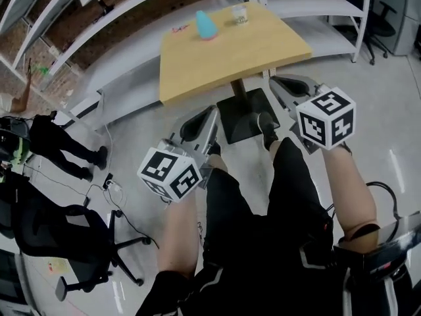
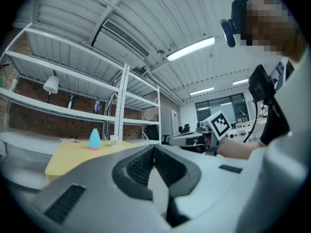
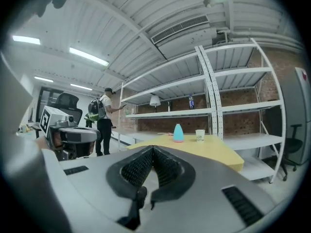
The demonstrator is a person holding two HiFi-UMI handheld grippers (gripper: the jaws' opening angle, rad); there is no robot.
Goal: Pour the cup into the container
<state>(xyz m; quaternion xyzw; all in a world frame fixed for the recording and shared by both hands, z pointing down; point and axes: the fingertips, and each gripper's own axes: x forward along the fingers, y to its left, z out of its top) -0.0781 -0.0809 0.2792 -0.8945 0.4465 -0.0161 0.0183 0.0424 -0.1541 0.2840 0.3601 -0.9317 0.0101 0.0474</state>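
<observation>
Left gripper [image 2: 154, 150]: jaws shut, pads touching, nothing between. Right gripper [image 3: 153, 152]: jaws shut, empty. Both were held level, side by side, apart, short of table [image 1: 223, 61]. Cup [image 1: 240, 13] and blue container [image 1: 206, 25] stood upright on table's far end, well ahead of both grippers. They were near each other, not touching, cup to right of container as seen from either gripper. Person [image 3: 102, 125] stood well off to left of left gripper.
</observation>
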